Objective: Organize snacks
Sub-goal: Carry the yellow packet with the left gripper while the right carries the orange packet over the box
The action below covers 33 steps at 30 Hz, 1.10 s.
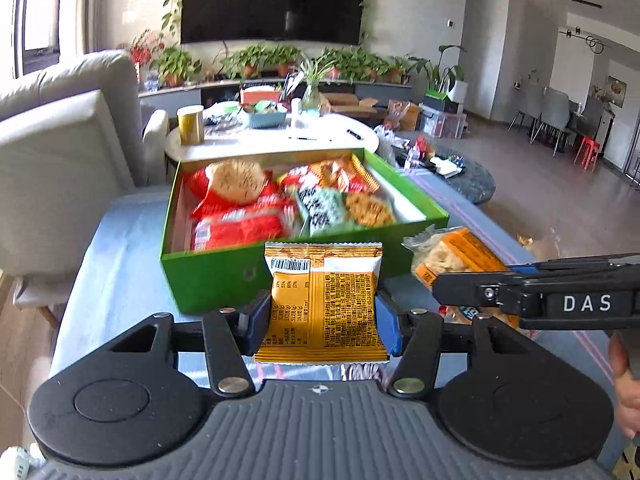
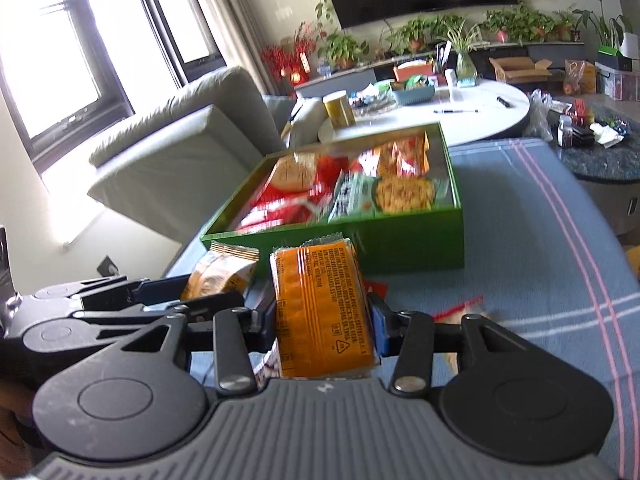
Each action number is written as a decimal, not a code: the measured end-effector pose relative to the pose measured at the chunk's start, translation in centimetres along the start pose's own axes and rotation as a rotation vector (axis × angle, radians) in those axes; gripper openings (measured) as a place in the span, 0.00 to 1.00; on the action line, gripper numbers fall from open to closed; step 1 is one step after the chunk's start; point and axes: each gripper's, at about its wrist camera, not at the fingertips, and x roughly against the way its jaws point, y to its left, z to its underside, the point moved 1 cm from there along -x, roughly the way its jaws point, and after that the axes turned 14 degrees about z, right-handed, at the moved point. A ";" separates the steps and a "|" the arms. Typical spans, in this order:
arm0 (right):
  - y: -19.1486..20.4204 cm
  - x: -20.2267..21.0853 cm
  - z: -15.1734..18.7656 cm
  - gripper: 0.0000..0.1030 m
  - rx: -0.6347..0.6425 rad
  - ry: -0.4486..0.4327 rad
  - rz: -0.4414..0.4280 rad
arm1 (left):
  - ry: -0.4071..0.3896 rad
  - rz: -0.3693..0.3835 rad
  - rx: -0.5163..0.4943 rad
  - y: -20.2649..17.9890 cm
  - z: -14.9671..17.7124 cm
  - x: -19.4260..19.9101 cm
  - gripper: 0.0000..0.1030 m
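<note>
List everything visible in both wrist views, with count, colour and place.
Rectangular green cardboard box: one, green, on the blue cloth, open, filled with red, orange and green snack packets.
Orange-and-white foil snack packet: one, clamped in the left hand-held gripper, in front of the box.
Orange plastic-wrapped snack bar: one, clamped in the right hand-held gripper.
Blue striped tablecloth: one, under the box.
Round white table: one, behind the box, cluttered.
Yellow cylindrical canister: one, on the white table.
Grey sofa: one, left.
Black wall television: one, above potted plants.
Person's hand: one, right edge.
</note>
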 end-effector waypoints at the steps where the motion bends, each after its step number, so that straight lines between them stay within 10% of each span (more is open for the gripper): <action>1: -0.1 0.0 -0.3 0.51 -0.005 -0.007 0.000 | -0.004 0.001 -0.004 -0.1 -0.3 -0.1 0.50; 33: -3.0 -4.4 -4.6 0.58 -0.031 0.021 0.004 | -0.055 -0.013 0.071 3.9 -5.2 -5.4 0.50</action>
